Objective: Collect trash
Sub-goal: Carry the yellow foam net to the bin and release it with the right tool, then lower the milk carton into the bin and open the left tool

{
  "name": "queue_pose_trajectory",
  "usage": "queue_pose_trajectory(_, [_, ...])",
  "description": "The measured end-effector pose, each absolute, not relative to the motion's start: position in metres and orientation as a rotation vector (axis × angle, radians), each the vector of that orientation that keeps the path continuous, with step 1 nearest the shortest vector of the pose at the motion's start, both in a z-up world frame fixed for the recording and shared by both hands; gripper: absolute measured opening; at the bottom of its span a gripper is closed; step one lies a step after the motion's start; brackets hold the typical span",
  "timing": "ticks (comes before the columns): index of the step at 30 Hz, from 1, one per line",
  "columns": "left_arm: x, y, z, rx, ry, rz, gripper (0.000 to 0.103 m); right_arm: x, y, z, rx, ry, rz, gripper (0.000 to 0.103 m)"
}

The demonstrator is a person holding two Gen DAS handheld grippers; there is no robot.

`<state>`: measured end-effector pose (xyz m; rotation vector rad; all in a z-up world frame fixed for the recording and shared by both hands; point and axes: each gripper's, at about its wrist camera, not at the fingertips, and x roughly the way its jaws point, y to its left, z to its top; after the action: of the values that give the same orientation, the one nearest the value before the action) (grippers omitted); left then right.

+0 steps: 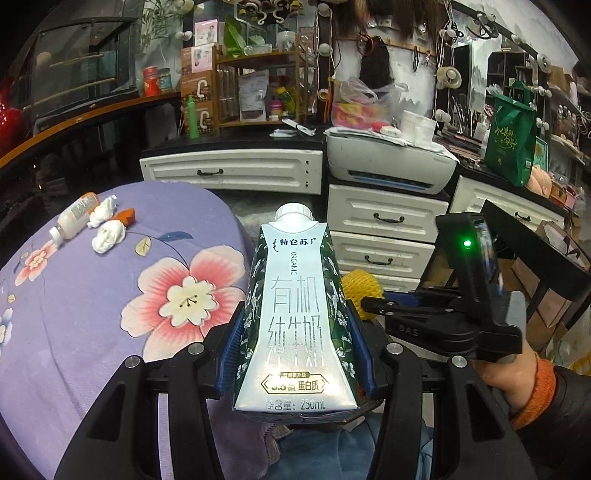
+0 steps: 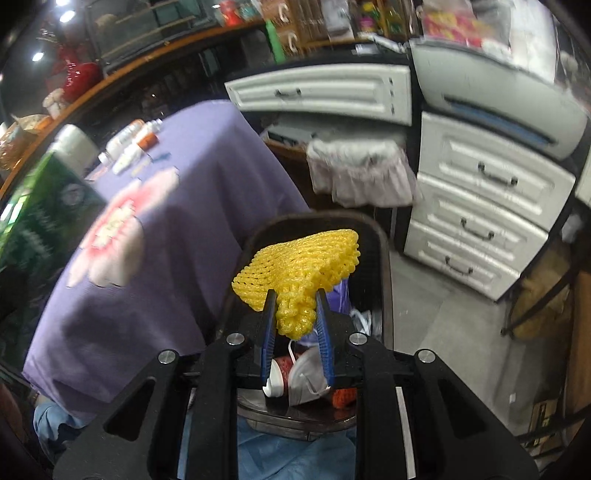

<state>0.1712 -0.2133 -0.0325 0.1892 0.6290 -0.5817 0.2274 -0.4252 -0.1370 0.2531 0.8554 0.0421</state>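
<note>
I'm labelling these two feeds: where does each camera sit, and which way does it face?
Left wrist: on the left claw, facing the drawers; grips a milk carton; right claw and hand show.
Right wrist: on the right claw, angled down at a trash bin; grips yellow foam net.
Shared: purple floral cloth, net, carton.

My left view is sharp and evenly lit by indoor light, with glare on the silver face of the milk carton (image 1: 295, 314) and a green LED glowing at 3 o'clock. Both fisheye views bend straight lines and darken to black at the corners. My right view is dimmer and motion-smeared: the drawers (image 2: 480, 206) and purple cloth (image 2: 177, 229) blur, while 3 ceiling lights (image 2: 55, 14) flare at 10 o'clock.
</note>
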Motion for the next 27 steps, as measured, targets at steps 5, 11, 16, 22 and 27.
queue_pose_trajectory(5, [0.172, -0.219, -0.041, 0.196, 0.650, -0.582, 0.050, 0.239, -0.426, -0.161, 0.281, 0.902, 0.034, 0.027])
queue_pose_trajectory(11, [0.174, -0.223, -0.049, 0.207, 0.670, -0.583, 0.050, 0.240, -0.430, -0.167, 0.309, 0.890, 0.000, 0.067])
queue_pose_trajectory(16, [0.175, -0.230, -0.059, 0.217, 0.699, -0.595, 0.050, 0.227, -0.440, -0.154, 0.328, 0.855, -0.042, 0.067])
queue_pose_trajectory(22, [0.174, -0.248, -0.072, 0.244, 0.729, -0.621, 0.050, 0.202, -0.458, -0.134, 0.331, 0.801, -0.100, 0.071])
queue_pose_trajectory(27, [0.177, -0.264, -0.087, 0.272, 0.756, -0.627, 0.050, 0.183, -0.470, -0.120, 0.316, 0.761, -0.141, 0.071])
